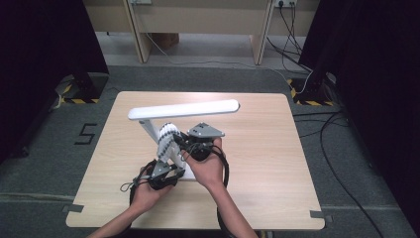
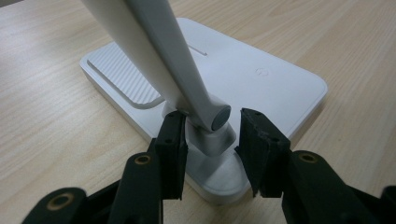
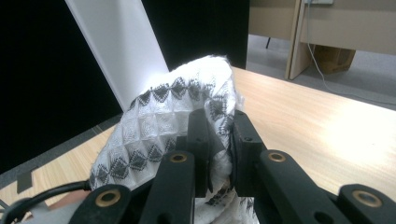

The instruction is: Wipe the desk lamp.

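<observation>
White lamp (image 1: pixel 183 110) bar lies crosswise — right tool (image 3: pixel 219 140) pinches cloth (image 3: pixel 163 121); left tool (image 2: pixel 212 149) gapes.

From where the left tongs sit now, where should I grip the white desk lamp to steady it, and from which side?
Grip the short round hinge post at the foot of the white desk lamp's slanted arm, coming in low from the near edge of its flat base. The left tongs already straddle that post, jaws open on either side. It is narrow, whereas the base is probably too wide and flat to pinch.
</observation>
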Action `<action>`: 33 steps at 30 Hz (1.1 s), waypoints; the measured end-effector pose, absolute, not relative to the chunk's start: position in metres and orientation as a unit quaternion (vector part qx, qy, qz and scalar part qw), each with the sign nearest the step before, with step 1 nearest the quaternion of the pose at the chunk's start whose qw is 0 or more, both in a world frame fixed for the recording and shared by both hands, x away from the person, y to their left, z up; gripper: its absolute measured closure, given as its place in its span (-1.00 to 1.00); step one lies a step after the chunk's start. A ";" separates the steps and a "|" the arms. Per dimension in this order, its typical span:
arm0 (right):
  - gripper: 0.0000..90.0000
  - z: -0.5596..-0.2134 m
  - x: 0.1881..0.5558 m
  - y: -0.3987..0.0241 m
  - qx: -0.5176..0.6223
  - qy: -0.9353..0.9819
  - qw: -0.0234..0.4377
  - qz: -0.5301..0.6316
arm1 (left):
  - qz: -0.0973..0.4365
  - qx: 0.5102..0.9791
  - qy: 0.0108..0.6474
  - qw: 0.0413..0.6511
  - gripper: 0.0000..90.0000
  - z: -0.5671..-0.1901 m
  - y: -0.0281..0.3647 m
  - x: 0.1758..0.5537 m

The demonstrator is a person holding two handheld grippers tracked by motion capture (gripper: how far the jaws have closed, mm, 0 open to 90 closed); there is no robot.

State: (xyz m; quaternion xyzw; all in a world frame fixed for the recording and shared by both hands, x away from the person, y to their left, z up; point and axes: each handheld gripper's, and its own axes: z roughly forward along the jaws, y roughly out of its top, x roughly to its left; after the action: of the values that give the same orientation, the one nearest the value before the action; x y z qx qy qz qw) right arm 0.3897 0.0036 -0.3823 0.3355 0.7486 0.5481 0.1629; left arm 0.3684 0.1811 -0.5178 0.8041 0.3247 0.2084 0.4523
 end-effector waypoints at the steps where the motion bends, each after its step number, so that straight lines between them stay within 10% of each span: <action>1: 0.81 -0.384 0.390 0.003 0.338 0.749 0.164 0.546 | 0.208 0.804 0.325 0.452 0.35 -0.518 0.181 0.368; 33: 0.81 -0.457 0.406 -0.013 0.381 0.775 0.118 0.491 | 0.207 0.805 0.328 0.450 0.35 -0.518 0.181 0.368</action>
State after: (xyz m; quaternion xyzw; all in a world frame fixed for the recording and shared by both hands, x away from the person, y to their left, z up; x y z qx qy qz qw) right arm 0.4059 -0.0133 -0.4566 0.3812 0.7746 0.4908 0.1176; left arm 0.3680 0.1811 -0.5177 0.8046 0.3279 0.2069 0.4498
